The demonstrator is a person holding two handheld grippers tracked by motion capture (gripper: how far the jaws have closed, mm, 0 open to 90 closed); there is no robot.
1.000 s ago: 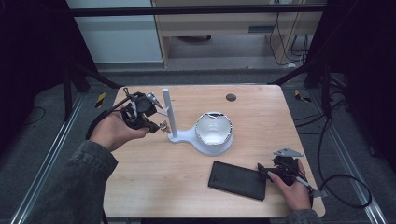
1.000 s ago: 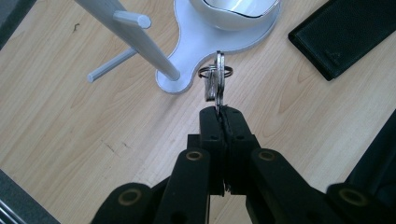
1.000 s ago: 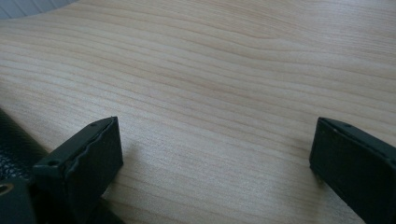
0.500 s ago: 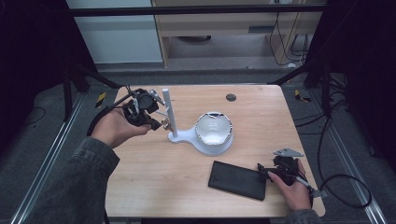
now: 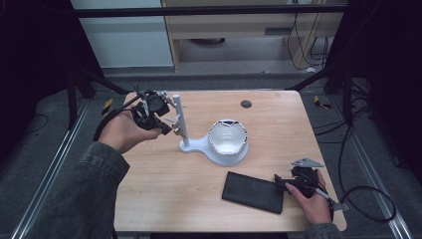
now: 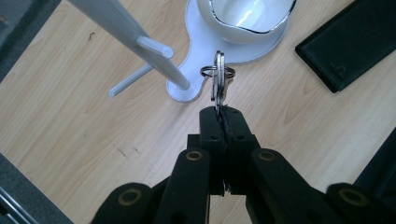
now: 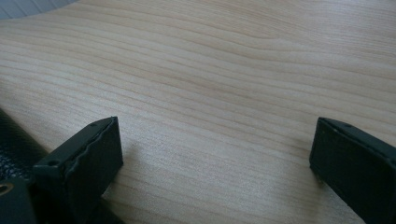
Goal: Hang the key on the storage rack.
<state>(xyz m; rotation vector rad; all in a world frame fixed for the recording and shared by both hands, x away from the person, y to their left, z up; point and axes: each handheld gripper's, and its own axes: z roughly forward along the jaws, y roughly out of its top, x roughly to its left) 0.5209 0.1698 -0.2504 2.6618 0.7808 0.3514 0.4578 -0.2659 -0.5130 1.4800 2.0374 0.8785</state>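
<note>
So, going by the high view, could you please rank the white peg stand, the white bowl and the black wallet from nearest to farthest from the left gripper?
From the left gripper, which is shut on a key:
1. White peg stand: right beside the gripper's tip, at the table's left.
2. White bowl: further right, near the table's middle.
3. Black wallet: at the front right, by the right gripper.
</note>
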